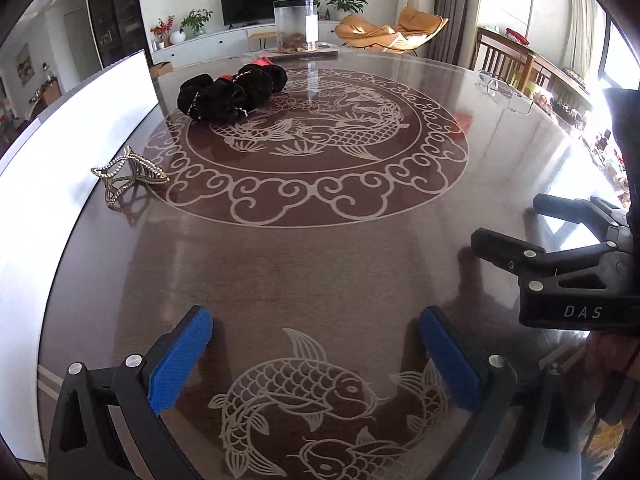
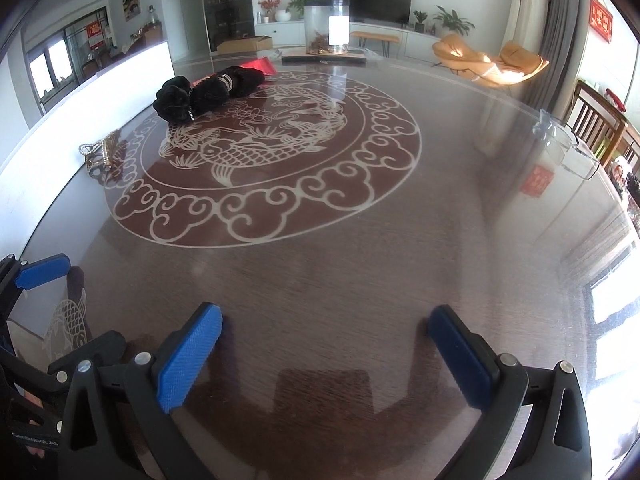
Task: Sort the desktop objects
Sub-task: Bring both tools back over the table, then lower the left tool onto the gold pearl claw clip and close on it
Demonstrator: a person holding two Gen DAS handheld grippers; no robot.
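Both the left gripper [image 1: 316, 344] and right gripper [image 2: 324, 340] have wide, empty fingers. The fluffy black fabric scrunchies [image 1: 232, 94] lie far ahead, left of the fingers. Reach slowly, then pinch one only.

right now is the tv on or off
Off: the tv screen is uniformly dark in both views, with no picture showing.

Glass-topped table [image 1: 320, 264], black scrunchies [image 1: 232, 94], hair claw [image 1: 128, 178], jar [image 1: 296, 26], eyeglasses [image 2: 568, 148]
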